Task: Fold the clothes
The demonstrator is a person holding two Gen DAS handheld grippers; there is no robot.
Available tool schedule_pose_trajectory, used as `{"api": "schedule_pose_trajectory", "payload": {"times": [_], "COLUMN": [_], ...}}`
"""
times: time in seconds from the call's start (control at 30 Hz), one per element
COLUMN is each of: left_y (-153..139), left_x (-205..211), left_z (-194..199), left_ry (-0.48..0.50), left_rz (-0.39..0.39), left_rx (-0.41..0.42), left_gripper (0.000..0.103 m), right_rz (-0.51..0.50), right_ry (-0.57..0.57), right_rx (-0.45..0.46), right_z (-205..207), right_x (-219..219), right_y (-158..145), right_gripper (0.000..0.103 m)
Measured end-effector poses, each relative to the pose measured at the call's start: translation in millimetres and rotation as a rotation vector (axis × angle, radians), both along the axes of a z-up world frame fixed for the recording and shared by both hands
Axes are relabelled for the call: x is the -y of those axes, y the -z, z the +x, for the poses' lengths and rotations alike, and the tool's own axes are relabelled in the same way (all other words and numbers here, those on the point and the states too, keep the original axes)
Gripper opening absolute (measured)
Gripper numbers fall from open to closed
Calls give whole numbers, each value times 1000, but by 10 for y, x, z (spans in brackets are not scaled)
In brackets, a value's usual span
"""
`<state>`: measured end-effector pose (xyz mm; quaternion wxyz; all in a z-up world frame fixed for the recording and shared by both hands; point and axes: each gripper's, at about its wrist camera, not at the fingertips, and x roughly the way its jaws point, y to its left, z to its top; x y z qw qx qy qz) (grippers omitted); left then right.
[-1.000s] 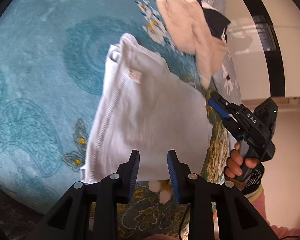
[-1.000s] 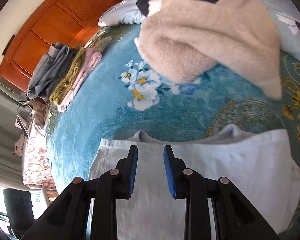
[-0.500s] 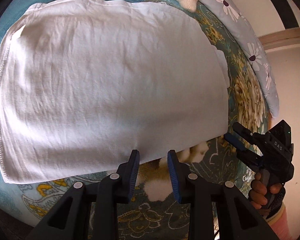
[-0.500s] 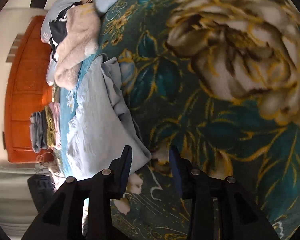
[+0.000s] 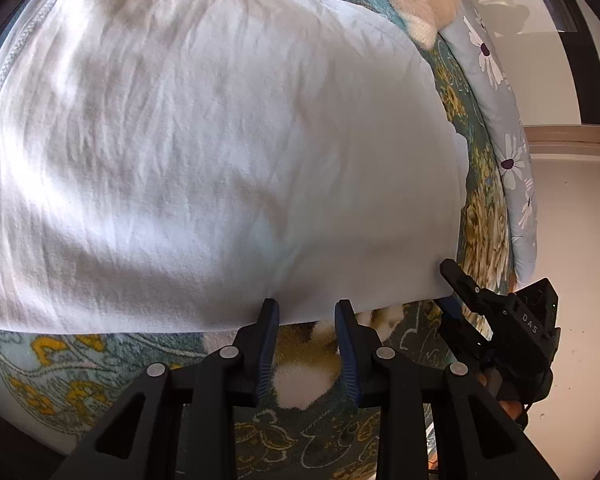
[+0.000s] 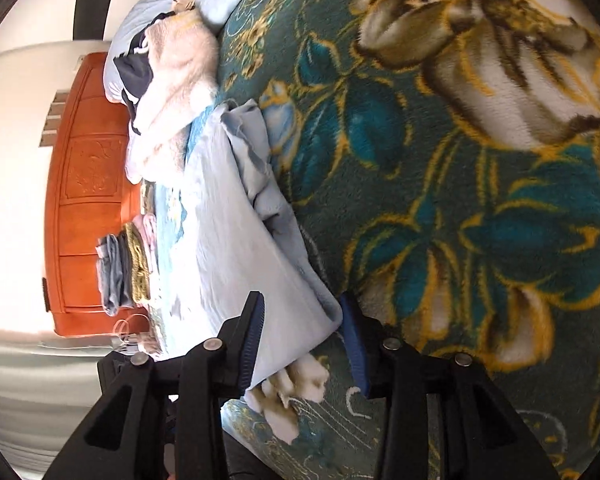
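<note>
Teal floral blanket covers bed. White garment lies flat on it. Right gripper, "DAS" lettering on body, jaws just closing around garment's near corner, pads apart. Left gripper spread at near hem, nothing pinched.

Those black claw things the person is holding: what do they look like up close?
Each is a black plastic tool. The left gripper and right gripper have two angular fingers with ribbed blue pads and silver screw heads. Seen from the side, the right gripper's body carries white letters "DAS" and a small green light.
</note>
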<state>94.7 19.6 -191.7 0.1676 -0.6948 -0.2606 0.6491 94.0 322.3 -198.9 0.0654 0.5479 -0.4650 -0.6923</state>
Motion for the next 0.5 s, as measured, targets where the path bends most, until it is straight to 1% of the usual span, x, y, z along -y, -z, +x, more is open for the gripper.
{"api": "schedule_pose_trajectory", "payload": {"times": [0.03, 0.07, 0.13, 0.17, 0.27, 0.33, 0.43, 0.5], "left_y": [0, -1, -79, -118, -338, -463, -568, -580], "left_x": [12, 24, 172, 247, 671, 1091, 1711, 2063], "left_z": [8, 16, 55, 74, 124, 171, 314, 448], "left_ry": [-4, -8, -39, -55, -171, -293, -487, -591], "left_rz": [6, 12, 22, 27, 50, 58, 65, 78], "left_rx": [5, 9, -6, -14, -98, -152, -191, -196], "left_gripper": [32, 32, 32, 32, 32, 32, 32, 32], "right_rz": [5, 12, 35, 46, 99, 137, 191, 244], "right_ry": [1, -2, -24, -34, -72, -98, -129, -153], "right_rx": [6, 12, 22, 26, 8, -10, -29, -24], "right_z": [-17, -37, -87, -112, -219, -297, -439, -556], "right_x": [21, 52, 147, 194, 331, 422, 584, 738], "right_y": [-1, -6, -32, -44, -196, -315, -486, -567], "right_gripper": [28, 24, 10, 8, 6, 6, 5, 5]}}
